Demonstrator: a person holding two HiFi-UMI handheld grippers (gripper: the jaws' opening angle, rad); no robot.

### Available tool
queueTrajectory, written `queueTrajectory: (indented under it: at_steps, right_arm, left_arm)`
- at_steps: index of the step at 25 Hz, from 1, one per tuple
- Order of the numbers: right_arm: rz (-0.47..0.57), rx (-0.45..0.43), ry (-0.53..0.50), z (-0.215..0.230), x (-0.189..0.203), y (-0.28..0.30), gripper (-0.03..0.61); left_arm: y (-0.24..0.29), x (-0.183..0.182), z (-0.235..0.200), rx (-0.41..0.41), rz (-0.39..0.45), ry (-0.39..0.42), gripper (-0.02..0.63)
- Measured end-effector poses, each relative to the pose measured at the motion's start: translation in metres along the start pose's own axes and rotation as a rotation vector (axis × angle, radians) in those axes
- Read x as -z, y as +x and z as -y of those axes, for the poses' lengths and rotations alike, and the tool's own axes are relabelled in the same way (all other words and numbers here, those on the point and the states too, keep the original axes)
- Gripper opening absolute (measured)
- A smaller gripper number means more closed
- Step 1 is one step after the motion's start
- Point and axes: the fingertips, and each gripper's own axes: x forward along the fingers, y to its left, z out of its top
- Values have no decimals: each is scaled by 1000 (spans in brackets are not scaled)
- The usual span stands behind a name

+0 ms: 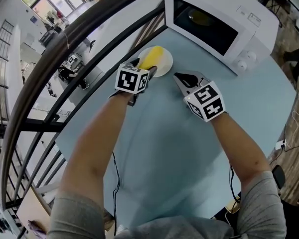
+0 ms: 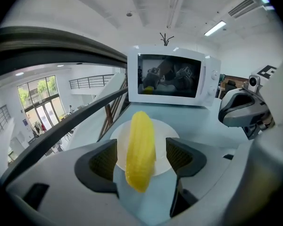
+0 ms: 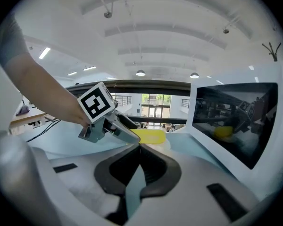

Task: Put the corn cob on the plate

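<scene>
1. We see the left gripper (image 2: 141, 150) with jaws spread wide. The corn (image 1: 152, 58) sits between them, and a gap shows at the right pad.
2. The right gripper's (image 3: 139, 147) jaws are clenched together with nothing in them.
3. Each gripper carries a cube (image 1: 132, 78) with black-and-white square markers.
4. The corn is plain yellow and lies on the white plate (image 1: 165, 66). Its near end reaches past the rim, over the pale blue tabletop (image 1: 179, 148).

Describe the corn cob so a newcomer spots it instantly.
Find the white microwave on the pale blue table; a small white plate sits in front of its door. The corn cob lies on that plate between the left tool's open jaws: the only long, yellow, ribbed thing outside the microwave.
</scene>
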Motion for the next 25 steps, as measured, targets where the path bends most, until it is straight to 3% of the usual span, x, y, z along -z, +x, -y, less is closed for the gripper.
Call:
queueTrajectory:
  at_steps: [8,17,25]
  right_arm:
    - [-6,11,17,-13,-16,-45,17]
    - [-10,13,150,-25,-22,-108,17]
    - [37,-23,182,-57,-42,-161,17]
  left_arm:
    - [-64,-10,5,-20,51,-55,322]
    - [-151,-12,28,-36,119,-157,321]
    - [-246,-20,77,-26,198,-203,299]
